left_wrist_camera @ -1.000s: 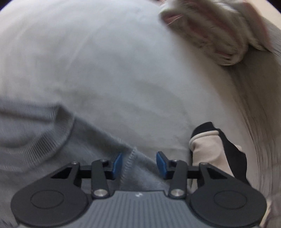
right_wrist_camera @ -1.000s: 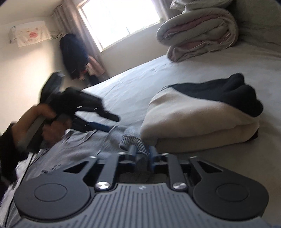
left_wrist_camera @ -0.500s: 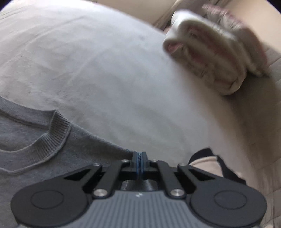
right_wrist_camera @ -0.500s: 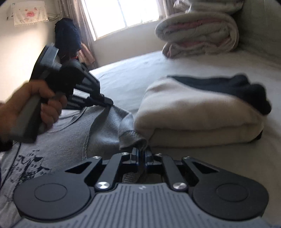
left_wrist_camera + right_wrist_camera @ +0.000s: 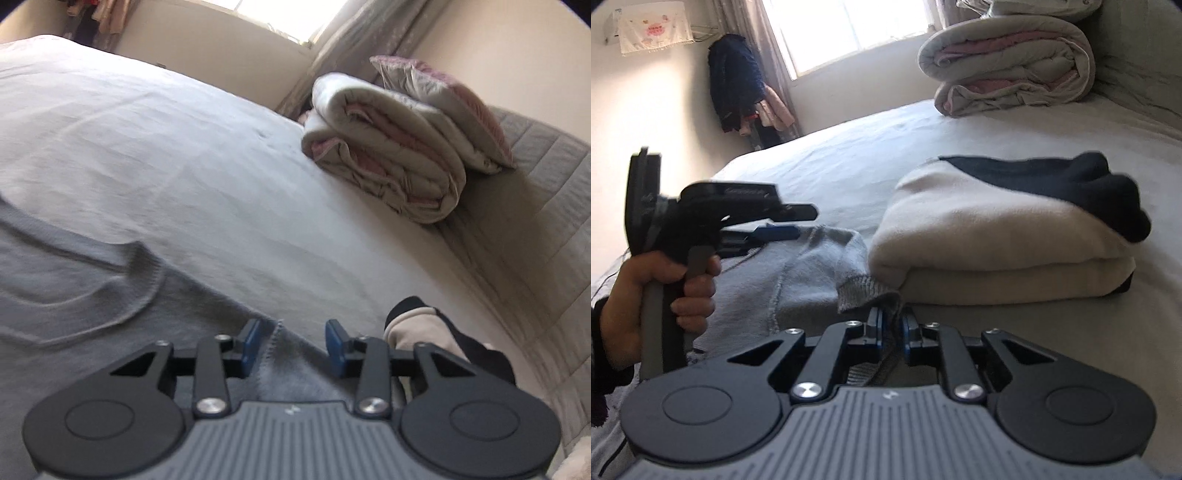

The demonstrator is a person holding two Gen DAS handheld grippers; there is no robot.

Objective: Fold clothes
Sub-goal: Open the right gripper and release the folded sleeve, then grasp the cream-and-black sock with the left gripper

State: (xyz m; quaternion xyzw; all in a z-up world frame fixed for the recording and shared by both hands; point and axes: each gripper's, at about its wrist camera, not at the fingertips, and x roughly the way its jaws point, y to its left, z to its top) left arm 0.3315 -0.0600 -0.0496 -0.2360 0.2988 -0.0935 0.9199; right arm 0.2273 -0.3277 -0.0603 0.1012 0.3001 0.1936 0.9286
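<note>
A grey knit sweater (image 5: pixel 92 302) lies spread on the bed, its ribbed collar at the left of the left wrist view. My left gripper (image 5: pixel 291 347) stands open just above the shoulder seam, with cloth under the gap but none pinched. In the right wrist view my right gripper (image 5: pixel 891 326) is shut on the ribbed cuff of the grey sweater's sleeve (image 5: pixel 864 291), which is folded back over the body. A hand (image 5: pixel 661 277) holds the left gripper (image 5: pixel 803 221) over the sweater's shoulder (image 5: pixel 820 258).
A folded cream and black garment (image 5: pixel 997 236) lies right beside the sleeve, also at the lower right (image 5: pixel 417 328). A rolled quilt (image 5: pixel 388 147) sits against the padded headboard (image 5: pixel 535 192). Pale sheet (image 5: pixel 166 147) stretches beyond the collar. Clothes hang (image 5: pixel 738 81) by the window.
My left gripper pinched the sweater's shoulder half a second ago and has now opened, letting it go. My right gripper stays shut on the cuff, with the sleeve laid nearer the folded garment.
</note>
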